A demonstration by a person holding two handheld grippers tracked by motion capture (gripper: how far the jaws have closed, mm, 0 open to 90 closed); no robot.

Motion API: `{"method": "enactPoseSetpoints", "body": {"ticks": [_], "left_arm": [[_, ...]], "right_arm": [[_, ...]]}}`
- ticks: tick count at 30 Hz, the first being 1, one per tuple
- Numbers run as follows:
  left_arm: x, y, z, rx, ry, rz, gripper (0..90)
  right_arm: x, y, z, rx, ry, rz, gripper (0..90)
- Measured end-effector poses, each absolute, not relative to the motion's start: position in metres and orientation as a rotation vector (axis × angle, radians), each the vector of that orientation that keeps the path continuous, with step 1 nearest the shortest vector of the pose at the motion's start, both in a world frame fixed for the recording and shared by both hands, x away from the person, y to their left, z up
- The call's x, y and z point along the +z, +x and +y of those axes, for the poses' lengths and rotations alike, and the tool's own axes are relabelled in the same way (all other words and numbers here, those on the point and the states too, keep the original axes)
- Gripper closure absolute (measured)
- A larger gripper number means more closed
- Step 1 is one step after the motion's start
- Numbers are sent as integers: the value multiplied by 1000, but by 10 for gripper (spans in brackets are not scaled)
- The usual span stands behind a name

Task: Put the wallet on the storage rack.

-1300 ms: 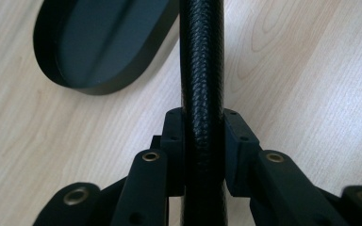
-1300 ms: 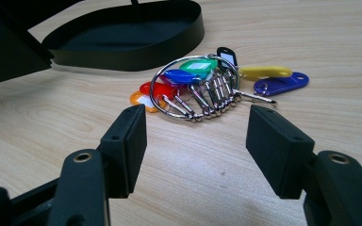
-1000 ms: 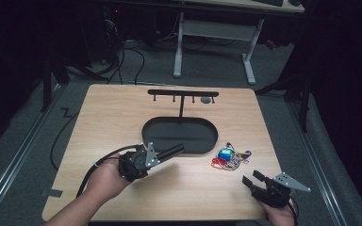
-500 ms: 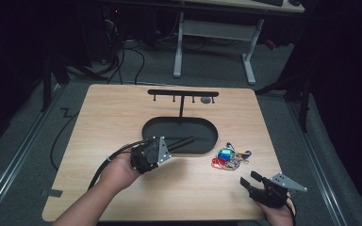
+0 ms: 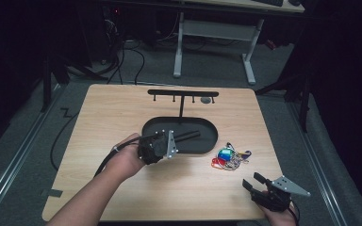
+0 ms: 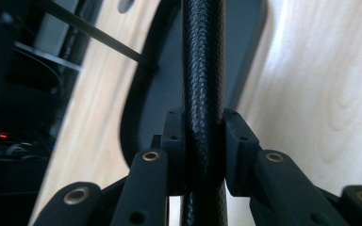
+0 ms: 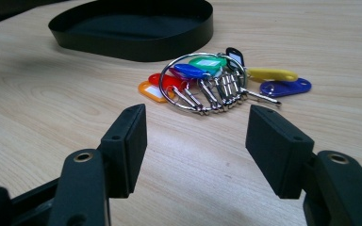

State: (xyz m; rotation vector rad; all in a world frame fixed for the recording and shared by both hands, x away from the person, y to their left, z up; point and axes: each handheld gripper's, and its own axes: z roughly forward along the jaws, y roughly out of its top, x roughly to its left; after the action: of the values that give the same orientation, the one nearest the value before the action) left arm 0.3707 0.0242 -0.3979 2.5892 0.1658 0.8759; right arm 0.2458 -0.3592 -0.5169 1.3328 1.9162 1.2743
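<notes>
- Since a second ago, the left gripper [image 5: 181,138] has slid toward 3 o'clock; its black jaws now reach over the rim of the oval black tray [image 5: 207,143].
- Its jaws are clenched on a black textured rod [image 6: 202,84], apparently part of the gripper's own cable.
- At 5 o'clock on the table [image 5: 122,108], the right gripper [image 7: 195,146] rests with jaws released and empty.
- Ahead of those jaws lies the key bunch [image 7: 207,82] with coloured tags, just beside the tray.
- At 12 o'clock stands a black hook rack [image 5: 183,93].
- Judging by this, the keys remain ungrasped; picking up and placing are left.
</notes>
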Motion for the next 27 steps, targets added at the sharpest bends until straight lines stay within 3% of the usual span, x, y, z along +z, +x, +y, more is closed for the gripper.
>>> {"method": "enactPoseSetpoints", "body": {"ticks": [13,27], "left_arm": [[-412,409,-6,960,2620,-22,737],[-433,444,-18,951,2641,-22,737]], "right_arm": [[-515,240,-362,1271,1329,1890,395],[-515,238,-363,1292,1343,1881,395]]}}
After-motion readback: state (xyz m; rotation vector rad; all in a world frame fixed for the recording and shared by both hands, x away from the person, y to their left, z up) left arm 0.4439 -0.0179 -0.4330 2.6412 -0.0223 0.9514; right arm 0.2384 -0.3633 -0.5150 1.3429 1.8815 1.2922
